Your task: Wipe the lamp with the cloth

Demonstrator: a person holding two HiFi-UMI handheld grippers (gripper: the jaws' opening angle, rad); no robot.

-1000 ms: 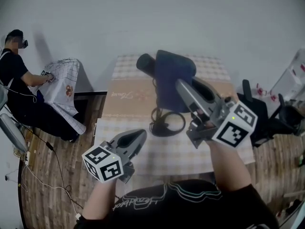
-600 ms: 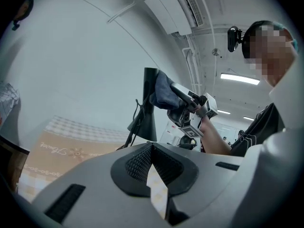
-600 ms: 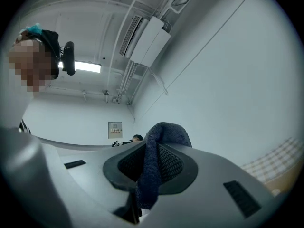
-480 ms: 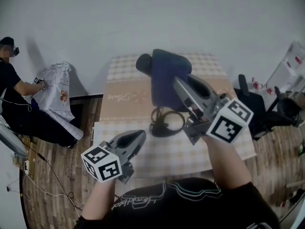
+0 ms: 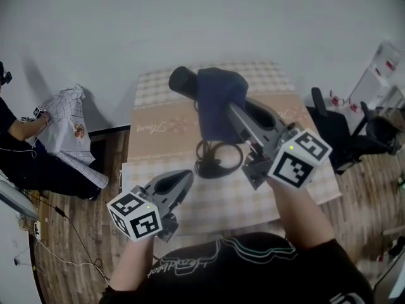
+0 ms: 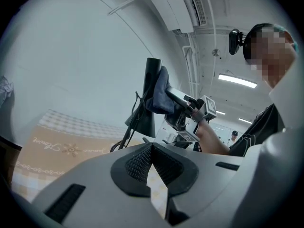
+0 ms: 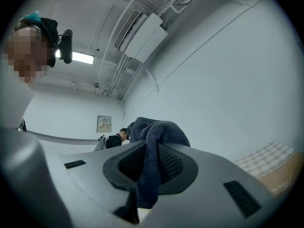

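A black lamp stands on the table, its ring base with a looped cable near the middle. A dark blue cloth is draped over the lamp's arm. My right gripper is shut on the cloth and presses it against the lamp from the right. The right gripper view shows the cloth pinched between the jaws and bunched beyond the tips. My left gripper hovers low at the table's near left edge, shut with nothing in it. Its own view shows the lamp and cloth ahead.
The table wears a checked and tan cover. A person sits at the far left on the wooden floor beside a checked fabric. A dark chair stands right of the table.
The head view has swung, so everything sits further left in the picture. My right gripper stays shut on the cloth against the lamp. The left gripper has hardly moved.
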